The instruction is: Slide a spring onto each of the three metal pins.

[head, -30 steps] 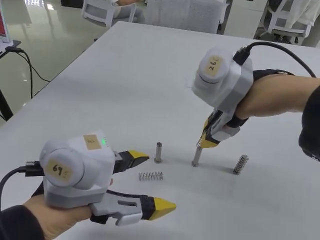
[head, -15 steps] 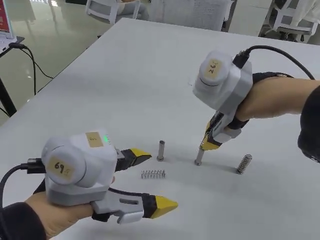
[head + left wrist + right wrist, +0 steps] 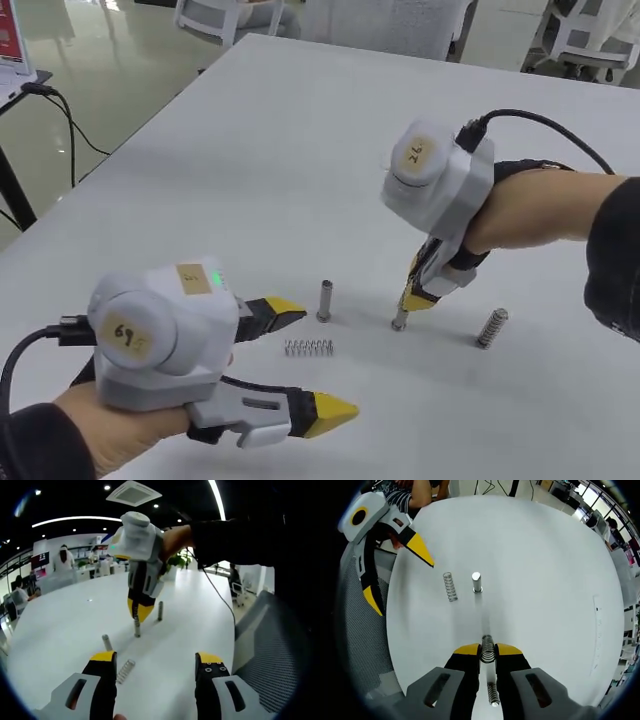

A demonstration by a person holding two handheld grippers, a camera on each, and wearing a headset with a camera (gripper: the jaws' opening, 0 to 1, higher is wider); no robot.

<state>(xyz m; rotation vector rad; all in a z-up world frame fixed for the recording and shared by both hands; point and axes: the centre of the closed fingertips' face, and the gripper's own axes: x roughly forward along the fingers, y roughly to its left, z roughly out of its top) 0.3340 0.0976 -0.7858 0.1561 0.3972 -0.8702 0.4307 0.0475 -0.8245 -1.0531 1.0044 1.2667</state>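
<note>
Three metal pins stand on the white table (image 3: 250, 150). The left pin (image 3: 325, 300) (image 3: 476, 582) is bare. My right gripper (image 3: 415, 299) (image 3: 488, 649) is shut on a spring (image 3: 487, 647) and sits low over the middle pin (image 3: 400, 321) (image 3: 137, 628). The right pin (image 3: 491, 328) (image 3: 160, 611) carries a spring, seen between the jaws in the right gripper view (image 3: 492, 692). A loose spring (image 3: 307, 347) (image 3: 125, 671) (image 3: 450, 586) lies flat near the bare pin. My left gripper (image 3: 310, 360) (image 3: 156, 662) is open just in front of that loose spring, holding nothing.
Office chairs (image 3: 215, 15) stand beyond the table's far edge. A black cable (image 3: 55, 130) hangs at the left, off the table. The table's left edge (image 3: 90, 180) runs diagonally.
The right gripper has come down along the middle pin, so less of the pin shows below its tips. The left gripper has stayed nearly still.
</note>
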